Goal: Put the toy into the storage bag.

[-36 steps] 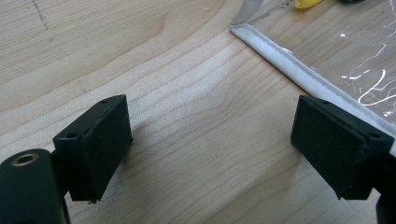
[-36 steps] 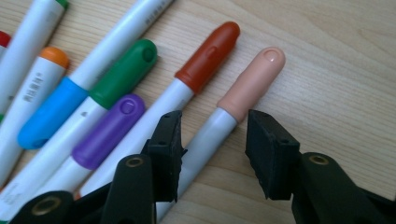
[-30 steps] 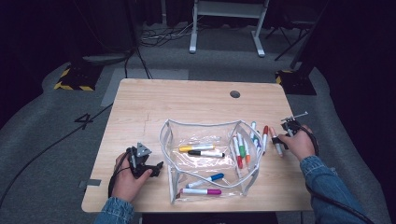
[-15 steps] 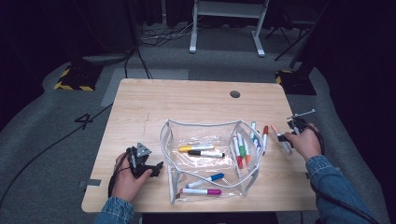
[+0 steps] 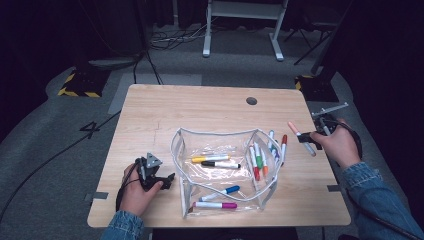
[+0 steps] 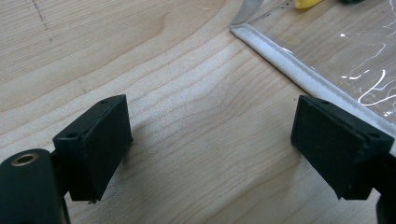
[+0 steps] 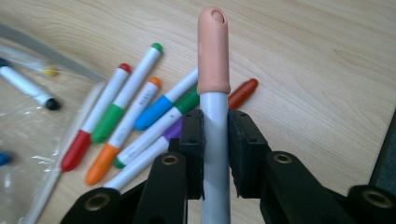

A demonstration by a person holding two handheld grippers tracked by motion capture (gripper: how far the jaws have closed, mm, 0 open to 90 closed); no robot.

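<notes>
A clear zip pouch [image 5: 222,145] lies open in the middle of the wooden table [image 5: 200,110]. Inside it are yellow [image 5: 210,158], black [image 5: 220,164], blue [image 5: 223,192] and pink [image 5: 215,205] markers. Several more markers [image 5: 260,160] lie bunched at its right edge, among them a red-capped one [image 7: 93,135] and an orange one [image 7: 121,140]. My right gripper [image 7: 215,140] is shut on a white marker with a peach cap [image 7: 213,56], held above the table's right edge [image 5: 301,137]. My left gripper [image 6: 210,140] rests open on bare wood left of the pouch [image 5: 155,175].
The pouch's white zip edge [image 6: 299,74] runs just beyond the left gripper's right jaw. A round cable hole [image 5: 251,100] sits near the table's far edge. Dark floor, cables and a desk frame [image 5: 240,30] lie beyond the table.
The right gripper has closed on the peach-capped marker and lifted it off the table, up and slightly right. The left hand has stayed put.
</notes>
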